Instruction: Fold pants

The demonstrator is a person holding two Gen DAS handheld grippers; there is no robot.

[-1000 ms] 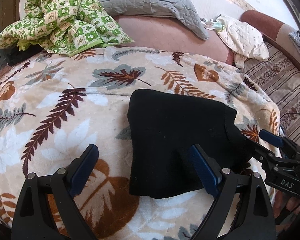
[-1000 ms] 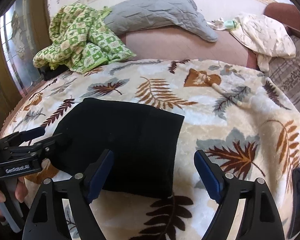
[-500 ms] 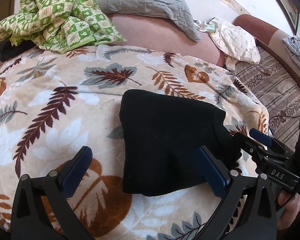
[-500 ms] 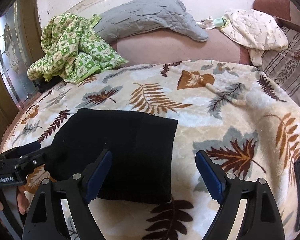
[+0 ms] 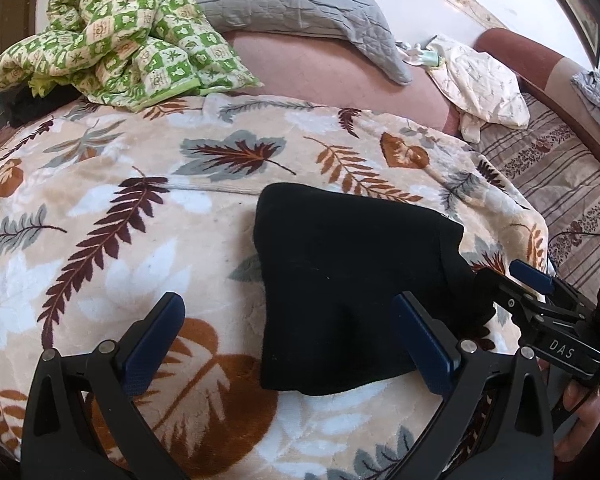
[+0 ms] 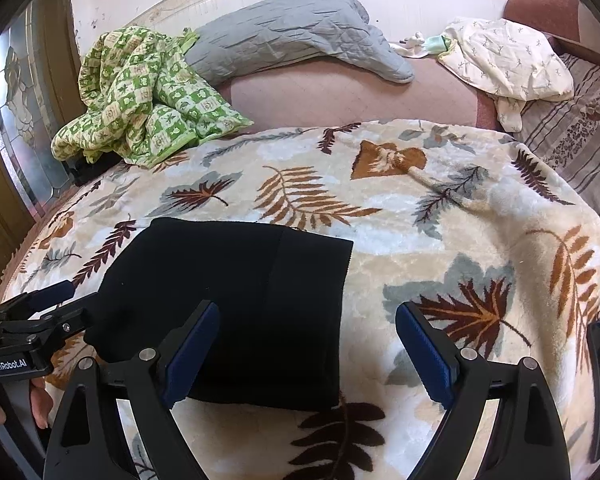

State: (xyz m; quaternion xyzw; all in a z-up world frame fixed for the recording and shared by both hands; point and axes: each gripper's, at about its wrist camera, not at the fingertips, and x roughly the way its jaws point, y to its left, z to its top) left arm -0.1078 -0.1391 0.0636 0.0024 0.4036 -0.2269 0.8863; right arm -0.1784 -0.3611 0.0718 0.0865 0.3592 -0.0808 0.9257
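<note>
Right wrist: pants (image 6: 236, 312) flat, window (image 6: 20, 120)

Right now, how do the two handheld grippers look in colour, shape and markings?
Both are black frames with round silver rivets and two angled arms ending in dark blue ribbed pads. The left gripper shows white "GenRobot.AI" lettering in the right wrist view. The right gripper shows white "DAS" lettering in the left wrist view. No sleeves or cables are visible.

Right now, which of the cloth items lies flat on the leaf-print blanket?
The black pants, folded into a neat rectangle; the green checked quilt, grey quilt and cream cloth lie crumpled behind.
</note>
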